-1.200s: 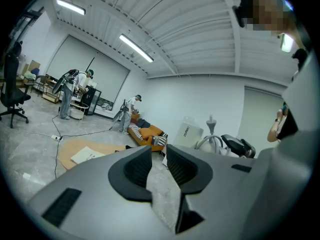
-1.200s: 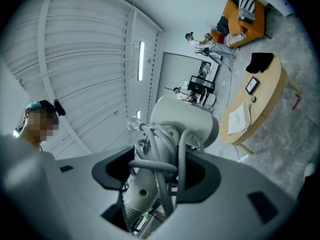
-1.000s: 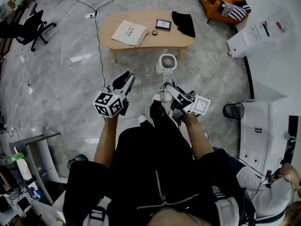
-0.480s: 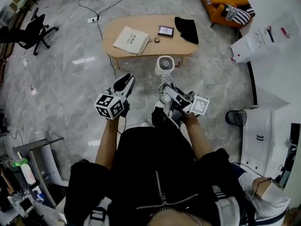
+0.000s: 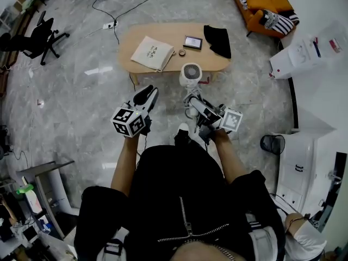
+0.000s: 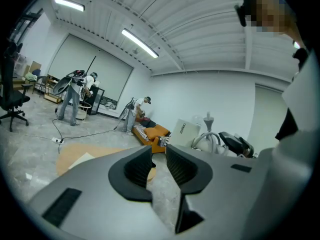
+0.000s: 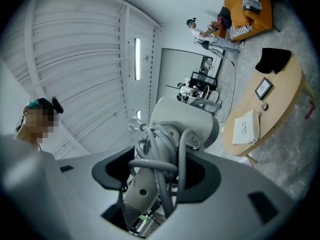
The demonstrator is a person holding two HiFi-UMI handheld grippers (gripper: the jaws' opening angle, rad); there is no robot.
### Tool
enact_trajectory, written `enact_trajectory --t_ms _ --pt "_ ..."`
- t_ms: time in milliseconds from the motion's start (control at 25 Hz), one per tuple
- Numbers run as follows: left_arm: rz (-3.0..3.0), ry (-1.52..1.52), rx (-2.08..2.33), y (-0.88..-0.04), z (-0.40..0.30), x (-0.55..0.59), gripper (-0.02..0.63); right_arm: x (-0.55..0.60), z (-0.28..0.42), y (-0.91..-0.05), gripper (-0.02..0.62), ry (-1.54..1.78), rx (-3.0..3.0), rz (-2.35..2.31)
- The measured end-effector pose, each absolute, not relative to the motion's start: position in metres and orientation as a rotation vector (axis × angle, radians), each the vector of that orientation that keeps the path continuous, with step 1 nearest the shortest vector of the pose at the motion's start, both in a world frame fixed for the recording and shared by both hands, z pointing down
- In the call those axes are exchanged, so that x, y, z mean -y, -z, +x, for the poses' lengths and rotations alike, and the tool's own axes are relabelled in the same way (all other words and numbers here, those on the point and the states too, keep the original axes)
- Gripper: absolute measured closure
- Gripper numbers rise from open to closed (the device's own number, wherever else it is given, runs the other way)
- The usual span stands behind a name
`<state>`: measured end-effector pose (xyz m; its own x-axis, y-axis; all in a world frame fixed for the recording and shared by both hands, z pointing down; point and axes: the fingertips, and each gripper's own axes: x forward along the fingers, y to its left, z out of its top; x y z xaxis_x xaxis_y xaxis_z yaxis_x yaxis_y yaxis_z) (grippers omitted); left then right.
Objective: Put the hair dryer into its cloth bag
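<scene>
The right claw (image 5: 193, 105) clamped the dryer (image 7: 170, 129), while the left claw (image 5: 145, 95), narrow and empty, was nearer the bag (image 5: 153, 53) ahead at the table's (image 5: 163, 29) left end.

White hair dryer (image 7: 186, 118), cord wound round handle, clamped in right gripper (image 7: 160, 178); cream cloth bag (image 5: 153, 53) flat on table (image 5: 213, 64).

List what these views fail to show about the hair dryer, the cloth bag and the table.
- Cloth bag: print and opening too small, head view.
- Hair dryer: plug not seen among its coiled cord, right gripper view.
- Flat framed item on the table: too small to identify, head view.
</scene>
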<state>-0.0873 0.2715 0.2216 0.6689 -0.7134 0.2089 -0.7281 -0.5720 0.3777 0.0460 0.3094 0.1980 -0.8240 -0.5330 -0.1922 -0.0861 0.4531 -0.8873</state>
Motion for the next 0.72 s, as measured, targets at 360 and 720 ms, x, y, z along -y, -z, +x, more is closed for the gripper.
enact_trajectory --t_ms 360,720 --pt "2.434 -0.057 1.145 -0.225 -0.063 -0.241 0.509 -0.278 0.073 -0.204 0.333 1.362 -2.269 -0.507" --pt "2.410 -0.071 1.174 -0.231 -0.039 -0.222 0.509 -0.249 0.102 -0.210 0.333 1.362 -2.274 -0.485"
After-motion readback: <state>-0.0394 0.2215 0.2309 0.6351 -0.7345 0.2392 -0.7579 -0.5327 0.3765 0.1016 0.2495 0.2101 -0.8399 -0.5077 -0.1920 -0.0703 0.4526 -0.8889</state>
